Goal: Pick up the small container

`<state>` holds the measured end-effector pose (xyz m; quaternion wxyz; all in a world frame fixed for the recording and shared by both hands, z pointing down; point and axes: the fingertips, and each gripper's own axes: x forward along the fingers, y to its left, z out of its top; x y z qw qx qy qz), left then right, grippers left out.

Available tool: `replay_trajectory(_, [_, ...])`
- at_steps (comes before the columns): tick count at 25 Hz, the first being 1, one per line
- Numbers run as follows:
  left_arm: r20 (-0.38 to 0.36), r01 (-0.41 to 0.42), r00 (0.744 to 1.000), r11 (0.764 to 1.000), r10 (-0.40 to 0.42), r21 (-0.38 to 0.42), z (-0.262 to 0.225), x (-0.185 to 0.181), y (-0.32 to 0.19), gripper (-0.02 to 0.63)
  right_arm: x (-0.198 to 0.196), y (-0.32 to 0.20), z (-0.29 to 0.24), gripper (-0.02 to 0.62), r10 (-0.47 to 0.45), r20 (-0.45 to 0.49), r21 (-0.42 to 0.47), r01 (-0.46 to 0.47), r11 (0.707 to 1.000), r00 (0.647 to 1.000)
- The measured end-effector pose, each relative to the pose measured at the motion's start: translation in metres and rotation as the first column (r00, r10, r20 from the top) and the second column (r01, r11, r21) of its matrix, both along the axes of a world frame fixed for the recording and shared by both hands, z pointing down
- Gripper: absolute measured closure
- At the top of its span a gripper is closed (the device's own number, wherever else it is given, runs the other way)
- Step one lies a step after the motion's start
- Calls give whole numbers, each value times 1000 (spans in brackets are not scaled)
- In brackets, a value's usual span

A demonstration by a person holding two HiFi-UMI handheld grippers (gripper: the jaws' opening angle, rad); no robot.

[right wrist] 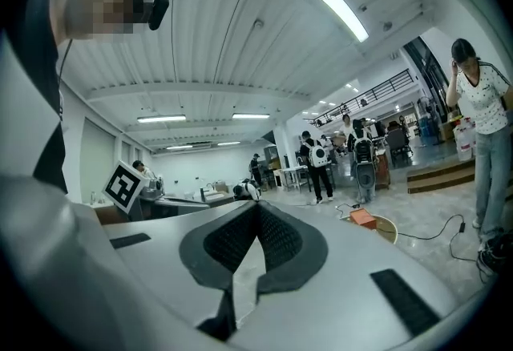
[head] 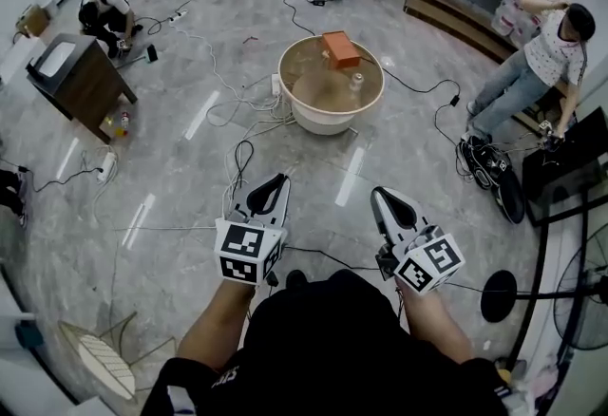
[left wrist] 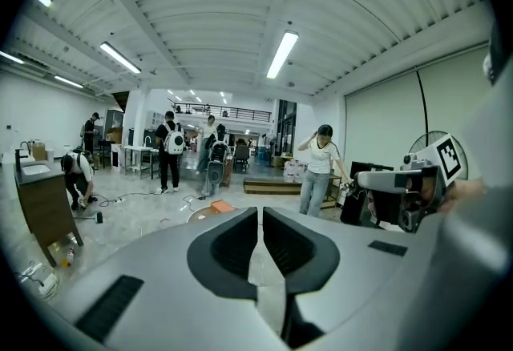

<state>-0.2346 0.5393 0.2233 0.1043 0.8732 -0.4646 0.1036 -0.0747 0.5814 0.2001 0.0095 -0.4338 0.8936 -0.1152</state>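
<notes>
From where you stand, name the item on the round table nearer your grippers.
The small clear container; the orange box sits behind it on the round table.

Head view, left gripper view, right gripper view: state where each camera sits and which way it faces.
Head view: on the person's head, facing steeply down at the floor and a table with an orange box; shows both forearms, left gripper, right gripper.
Left gripper view: on the left gripper, facing out over the floor along its shut jaws; right gripper at right.
Right gripper view: on the right gripper, facing along its shut jaws; left gripper's cube at left.
Shared: all three views show the orange box.
</notes>
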Motion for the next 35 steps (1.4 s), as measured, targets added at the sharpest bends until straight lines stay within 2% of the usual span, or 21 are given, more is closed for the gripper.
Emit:
replay_trajectory(8, [2, 1, 1000, 999, -1, -39, 18, -12, -27, 571, -3, -27, 24, 581, 14, 34, -75, -12, 997, 999])
replay_trajectory(17, [25, 17, 1000, 998, -16, -52, 26, -2, -90, 571, 1, -100, 35, 581, -22, 74, -92, 29, 995, 997])
replay_trajectory(24, [44, 28, 999, 996, -24, -86, 42, 27, -182, 572, 29, -193, 53, 581, -33, 100, -132, 47, 990, 994])
replay_trajectory(29, [55, 22, 998, 996, -17, -82, 38, 56, -254, 571, 58, -267, 57, 581, -12, 99, -170, 28, 985, 995])
replay_trajectory(35, [69, 49, 997, 993, -42, -106, 43, 80, -332, 571, 88, -342, 62, 581, -13, 99, -194, 33, 980, 995])
